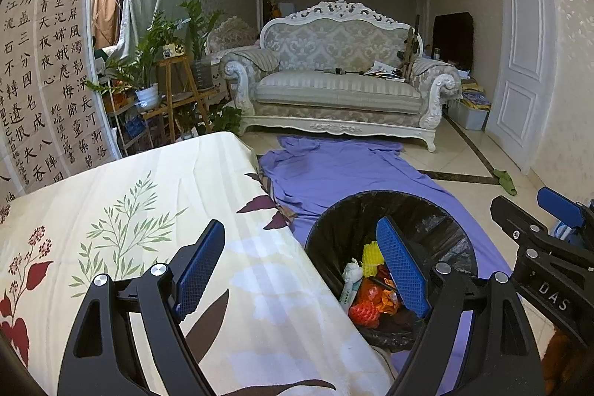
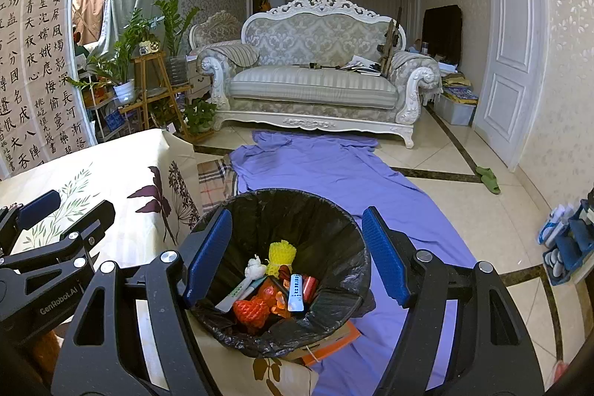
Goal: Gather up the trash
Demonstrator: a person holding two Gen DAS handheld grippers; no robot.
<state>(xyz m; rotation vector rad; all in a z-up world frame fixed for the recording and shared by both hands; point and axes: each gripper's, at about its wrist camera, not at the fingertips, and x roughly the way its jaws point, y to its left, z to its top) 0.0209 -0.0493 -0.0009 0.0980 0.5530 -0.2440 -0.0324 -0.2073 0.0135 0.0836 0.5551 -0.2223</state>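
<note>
A bin lined with a black bag stands on the floor beside the table. Inside lie several pieces of trash: yellow foam netting, orange-red netting, a white tube, a crumpled white tissue. My right gripper hovers over the bin's mouth, open, with nothing between its blue pads. My left gripper is open too, held over the table's edge and the bin's left rim; nothing is in it. The right gripper's body shows at the left wrist view's right edge.
A table with a cream floral cloth fills the left. A purple sheet lies on the tiled floor toward a white carved sofa. Plant stands sit at left, a white door at right, green slippers and a shoe rack near it. An orange box lies under the bin.
</note>
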